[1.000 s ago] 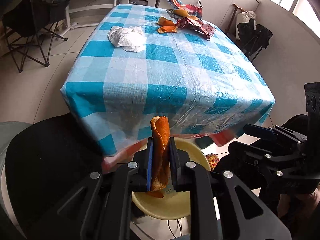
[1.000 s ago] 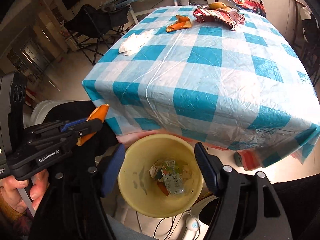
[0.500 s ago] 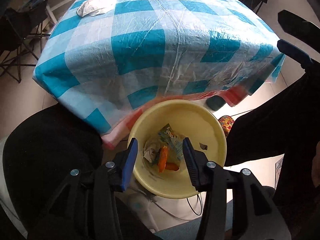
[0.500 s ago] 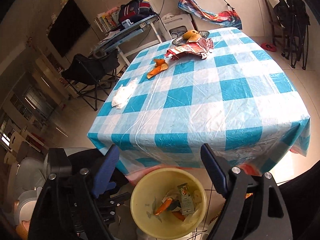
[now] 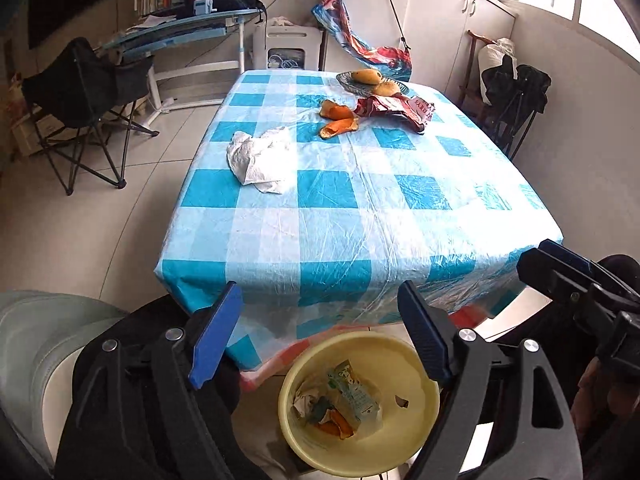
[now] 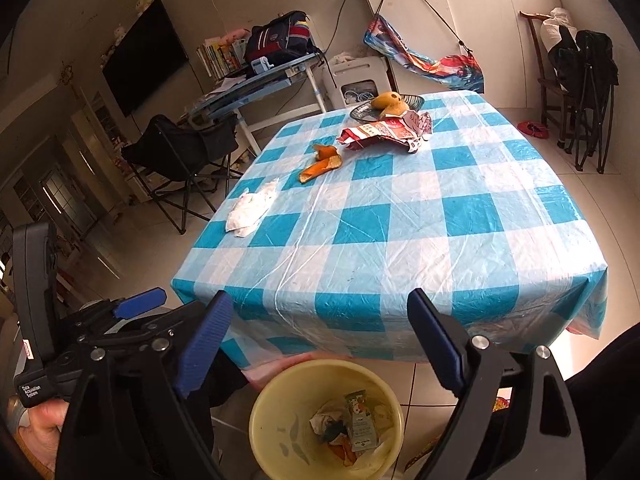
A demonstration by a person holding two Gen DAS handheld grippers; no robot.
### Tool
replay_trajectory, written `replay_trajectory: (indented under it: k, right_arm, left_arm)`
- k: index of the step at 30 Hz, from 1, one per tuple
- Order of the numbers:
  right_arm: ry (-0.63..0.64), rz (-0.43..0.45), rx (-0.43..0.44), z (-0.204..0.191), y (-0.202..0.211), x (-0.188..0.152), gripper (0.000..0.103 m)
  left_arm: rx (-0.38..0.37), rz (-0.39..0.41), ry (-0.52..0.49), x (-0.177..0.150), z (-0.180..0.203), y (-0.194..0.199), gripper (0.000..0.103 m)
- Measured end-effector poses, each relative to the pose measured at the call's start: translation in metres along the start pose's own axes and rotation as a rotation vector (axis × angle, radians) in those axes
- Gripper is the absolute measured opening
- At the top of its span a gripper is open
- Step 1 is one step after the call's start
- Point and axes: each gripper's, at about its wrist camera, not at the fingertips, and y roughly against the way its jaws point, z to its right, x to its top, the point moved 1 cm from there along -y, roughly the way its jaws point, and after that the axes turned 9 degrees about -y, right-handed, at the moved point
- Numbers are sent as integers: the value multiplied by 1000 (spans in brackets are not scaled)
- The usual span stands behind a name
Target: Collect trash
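Note:
A yellow bin stands on the floor below the table's near edge and holds orange peel, a small carton and paper; it also shows in the right wrist view. My left gripper is open and empty above the bin. My right gripper is open and empty beside it. On the blue checked table lie a crumpled white tissue, two orange peels and a red snack wrapper. In the right wrist view I see the tissue, peels and wrapper.
A plate with fruit sits at the table's far end. A black folding chair stands left of the table, a desk behind it. More dark chairs stand at the right wall.
My left gripper opened and dropped the orange peel into the yellow bin. Both grippers then rose and tilted up towards the table.

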Motion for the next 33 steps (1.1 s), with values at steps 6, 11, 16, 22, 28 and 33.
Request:
replay_trajectory:
  k: [6,11,16,22,28,33]
  right_arm:
    - [15,18,-12,-1,-7,4,89]
    - [-2,10,-16,3,-20,11,89]
    - [6,-2,-25,-2,-35,13,89]
    - [57,-13,-47,-14,-45,7,89]
    - [98,-23,-71,-23,-54,4,89]
    - [119,-19,-76,-27,-54,2,89]
  left_arm:
    - [30,-5,34,21,-23,-25,79]
    - [57,-5,68,27,-39,-40,79]
    - [92,44,117,20,-56,-47,80]
    - [102,101,216,5,-76,-46,80]
    - [140,155,189,4,-73,-38,84]
    - [145,161,187,3,-71,-37,84]
